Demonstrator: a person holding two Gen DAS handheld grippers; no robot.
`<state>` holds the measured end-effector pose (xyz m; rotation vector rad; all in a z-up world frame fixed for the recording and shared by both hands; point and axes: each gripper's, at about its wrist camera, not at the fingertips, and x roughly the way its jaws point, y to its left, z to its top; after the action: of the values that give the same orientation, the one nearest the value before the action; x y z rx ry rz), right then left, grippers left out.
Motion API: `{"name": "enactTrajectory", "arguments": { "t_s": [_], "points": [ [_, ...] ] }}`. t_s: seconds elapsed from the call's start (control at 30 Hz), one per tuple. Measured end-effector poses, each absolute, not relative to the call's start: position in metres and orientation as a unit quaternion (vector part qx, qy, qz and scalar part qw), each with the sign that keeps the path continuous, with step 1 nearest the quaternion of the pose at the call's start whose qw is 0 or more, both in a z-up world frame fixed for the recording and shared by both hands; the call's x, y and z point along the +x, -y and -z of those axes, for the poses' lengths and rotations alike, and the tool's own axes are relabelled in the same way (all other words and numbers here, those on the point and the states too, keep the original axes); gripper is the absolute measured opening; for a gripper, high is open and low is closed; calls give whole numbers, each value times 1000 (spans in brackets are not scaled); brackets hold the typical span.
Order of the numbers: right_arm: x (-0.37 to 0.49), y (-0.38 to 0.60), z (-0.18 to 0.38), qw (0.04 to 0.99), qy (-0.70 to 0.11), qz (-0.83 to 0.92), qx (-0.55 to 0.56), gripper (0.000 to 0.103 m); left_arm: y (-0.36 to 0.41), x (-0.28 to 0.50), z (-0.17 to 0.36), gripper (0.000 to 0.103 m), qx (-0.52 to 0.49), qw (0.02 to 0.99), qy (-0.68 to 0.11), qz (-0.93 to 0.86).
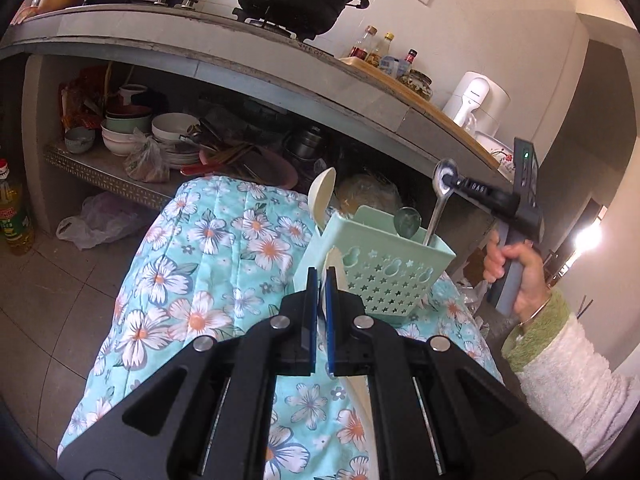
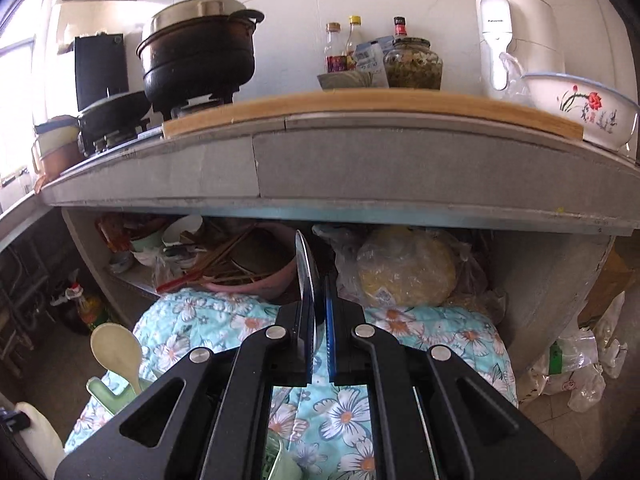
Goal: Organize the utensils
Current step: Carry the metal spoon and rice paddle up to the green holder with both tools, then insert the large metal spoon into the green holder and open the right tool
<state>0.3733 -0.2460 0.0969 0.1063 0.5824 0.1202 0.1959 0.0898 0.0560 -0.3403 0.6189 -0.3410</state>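
Clamped nearly shut, the left gripper (image 1: 321, 280) pinches a cream utensil handle (image 1: 334, 268) at the near corner of the mint basket (image 1: 380, 264). That basket sits on the floral quilt (image 1: 200, 272), toward its right edge, holding a cream rice paddle (image 1: 322, 196) and a steel spoon (image 1: 408, 220). Similarly closed, the right gripper (image 2: 320, 300) grips a metal spoon (image 2: 306, 264) bowl-up above the basket.
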Motion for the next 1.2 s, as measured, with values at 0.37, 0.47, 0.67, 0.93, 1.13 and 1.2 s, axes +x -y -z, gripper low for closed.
{"name": "enactTrajectory", "arguments": {
  "t_s": [0.37,0.47,0.67,0.93,1.13,1.2],
  "points": [
    [331,248,-70,928,-328,-146,101,19,-59,241,-112,3,-125,935,-254,213],
    [304,252,-78,930,-308,-163,113,24,-48,259,-131,3,-113,940,-235,220],
    [262,262,-88,937,-277,-176,121,30,-31,288,-161,3,-106,949,-202,218],
    [269,275,-77,924,-307,-174,150,30,-33,273,-128,3,-128,938,-235,222],
    [288,258,-78,913,-332,-198,132,30,-48,252,-98,3,-135,934,-259,205],
    [291,254,-77,907,-340,-209,136,30,-54,247,-90,3,-145,933,-263,200]
  ]
}}
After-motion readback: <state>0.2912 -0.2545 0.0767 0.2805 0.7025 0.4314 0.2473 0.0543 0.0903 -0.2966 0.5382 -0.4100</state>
